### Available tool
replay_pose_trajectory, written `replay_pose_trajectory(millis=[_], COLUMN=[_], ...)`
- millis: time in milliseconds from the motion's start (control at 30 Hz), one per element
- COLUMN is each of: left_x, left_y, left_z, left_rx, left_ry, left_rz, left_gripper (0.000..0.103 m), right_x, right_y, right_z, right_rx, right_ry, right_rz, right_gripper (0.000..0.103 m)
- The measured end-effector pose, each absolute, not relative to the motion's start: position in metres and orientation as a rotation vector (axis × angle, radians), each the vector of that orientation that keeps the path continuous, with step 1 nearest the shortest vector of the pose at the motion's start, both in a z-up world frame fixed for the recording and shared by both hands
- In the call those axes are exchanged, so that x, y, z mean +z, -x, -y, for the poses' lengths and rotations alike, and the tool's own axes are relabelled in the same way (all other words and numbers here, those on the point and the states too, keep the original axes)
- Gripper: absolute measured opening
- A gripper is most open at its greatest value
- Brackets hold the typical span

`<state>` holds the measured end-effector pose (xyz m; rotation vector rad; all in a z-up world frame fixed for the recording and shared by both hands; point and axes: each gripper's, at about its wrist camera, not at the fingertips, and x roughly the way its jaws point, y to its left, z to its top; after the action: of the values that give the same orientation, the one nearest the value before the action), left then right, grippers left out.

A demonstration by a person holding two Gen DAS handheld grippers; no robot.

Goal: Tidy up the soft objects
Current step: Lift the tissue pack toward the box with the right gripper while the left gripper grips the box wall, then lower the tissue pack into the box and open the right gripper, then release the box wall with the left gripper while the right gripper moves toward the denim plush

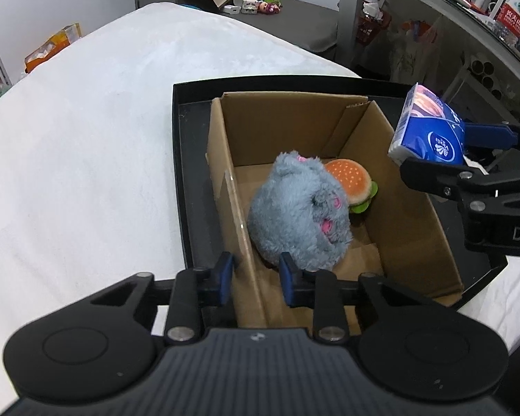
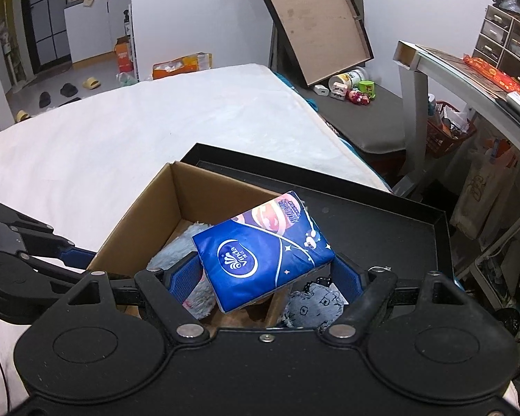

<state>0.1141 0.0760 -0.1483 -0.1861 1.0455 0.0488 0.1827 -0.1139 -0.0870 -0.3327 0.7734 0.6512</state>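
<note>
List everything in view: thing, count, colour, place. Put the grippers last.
cardboard box: one, brown, open, standing in the black tray.
black tray: one, black, on the white bed.
grey plush toy: one, grey with pink marks, inside the box.
burger plush: one, orange bun with green edge, inside the box behind the grey plush toy.
tissue pack: one, blue, held over the box's right side.
grey patterned cloth: one, grey, on the tray beside the box.
white bed: one, white, under the tray.
left gripper: black with blue pads, open astride the box's left wall.
right gripper: black with blue pads, shut on the tissue pack.
</note>
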Motion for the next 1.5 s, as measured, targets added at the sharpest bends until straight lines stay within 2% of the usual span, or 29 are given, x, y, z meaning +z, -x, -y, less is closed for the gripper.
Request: replay_pose_trajectory(millis=[433,967,1167,1433,1500], left_x=[-0.148,-0.136,-0.134,-0.131,-0.131], left_y=[-0.111,-0.11,-0.113,-0.118,-0.12], left_z=[-0.079,-0.072,-0.069,-0.065,-0.065], left_rx=[0.051,0.09,0.099,0.093,0.102], left_ry=[0.184,0.144,0.145,0.144,0.141], left_rz=[-1.042,-1.025,-1.023,-1.003,-0.999], left_gripper=[0.021,0.022,0.026,0.047,0.048], right_x=[-0.098,-0.096,-0.1,-0.108,-0.109], right_y=[-0.178,-0.184,-0.193,-0.206,-0.21], right_z=[0.109,0.138,0.154,0.171,0.173], right_rx=[0.617,0.567,0.533,0.503,0.497], right_ry=[0.391,0.344,0.312,0.248,0.227], right_rz=[-0.801,-0.797,-0.809,-0.833,-0.837], right_gripper=[0.085,0.085,0.085,0.081,0.079])
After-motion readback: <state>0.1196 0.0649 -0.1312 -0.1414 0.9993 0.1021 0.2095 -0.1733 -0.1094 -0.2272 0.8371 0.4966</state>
